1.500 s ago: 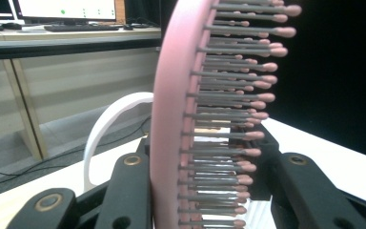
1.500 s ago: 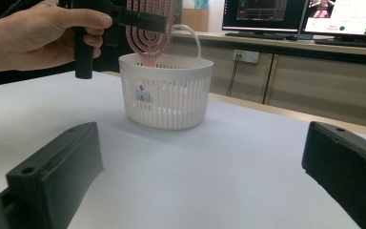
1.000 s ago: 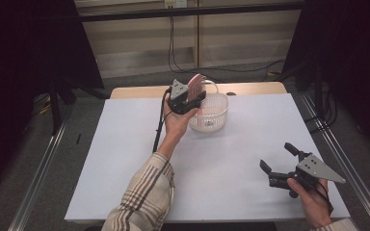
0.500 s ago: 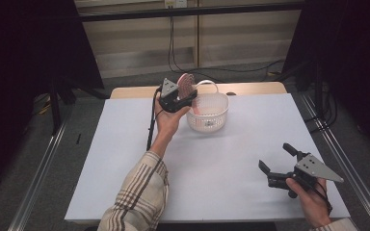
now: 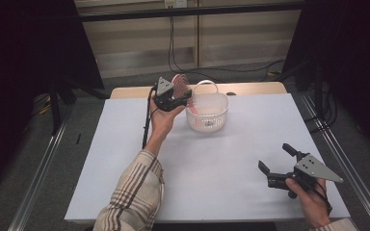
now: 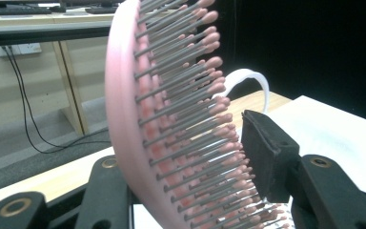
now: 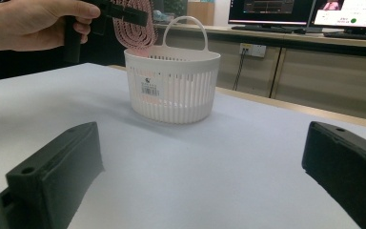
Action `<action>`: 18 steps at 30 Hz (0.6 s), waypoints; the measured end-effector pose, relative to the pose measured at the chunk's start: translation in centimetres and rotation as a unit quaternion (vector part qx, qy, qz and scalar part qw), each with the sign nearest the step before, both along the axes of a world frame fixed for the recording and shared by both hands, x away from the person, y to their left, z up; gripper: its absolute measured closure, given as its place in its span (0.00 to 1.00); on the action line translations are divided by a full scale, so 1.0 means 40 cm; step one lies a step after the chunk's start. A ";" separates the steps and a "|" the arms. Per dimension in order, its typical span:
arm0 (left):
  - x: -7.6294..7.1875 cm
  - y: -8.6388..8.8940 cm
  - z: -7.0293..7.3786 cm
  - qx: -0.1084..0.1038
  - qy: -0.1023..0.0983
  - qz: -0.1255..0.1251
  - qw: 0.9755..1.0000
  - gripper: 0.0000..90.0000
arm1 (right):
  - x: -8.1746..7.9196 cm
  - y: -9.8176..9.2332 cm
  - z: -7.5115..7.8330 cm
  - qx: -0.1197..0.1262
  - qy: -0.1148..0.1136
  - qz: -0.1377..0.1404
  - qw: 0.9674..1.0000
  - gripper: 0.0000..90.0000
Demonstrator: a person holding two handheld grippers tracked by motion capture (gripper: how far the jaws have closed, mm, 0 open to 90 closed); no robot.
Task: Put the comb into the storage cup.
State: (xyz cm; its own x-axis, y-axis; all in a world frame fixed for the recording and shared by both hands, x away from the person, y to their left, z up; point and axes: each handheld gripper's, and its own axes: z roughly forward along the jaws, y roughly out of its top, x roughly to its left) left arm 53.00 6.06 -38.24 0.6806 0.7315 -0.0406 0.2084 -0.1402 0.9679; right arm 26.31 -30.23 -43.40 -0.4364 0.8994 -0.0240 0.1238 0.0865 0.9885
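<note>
**Pink brush at the basket's rim, jaws loosening**

The white table (image 5: 125,159) carries a white slatted basket (image 5: 207,111) toward its far edge. Just left of the basket, the left gripper (image 5: 177,98) stands around a pink hairbrush (image 6: 171,124), whose head is upright above the basket's near-left rim. Its jaws have just been opening; the right pad stands at the bristle tips, and contact cannot be told. Well apart from the basket, near the table's front right corner, the right gripper (image 5: 277,161) gapes wide, holding nothing.
</note>
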 end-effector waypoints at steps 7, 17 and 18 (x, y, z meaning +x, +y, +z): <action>0.001 -0.002 0.004 0.001 0.000 0.008 1.000 0.50 | 0.000 0.001 -0.001 0.001 0.001 0.001 1.000 0.00; 0.006 0.007 0.007 0.003 0.001 0.019 1.000 0.44 | 0.001 0.002 -0.001 0.000 0.002 0.000 1.000 0.00; 0.005 0.002 0.007 0.001 0.002 0.021 1.000 0.43 | 0.001 0.002 -0.001 0.000 0.002 0.001 1.000 0.00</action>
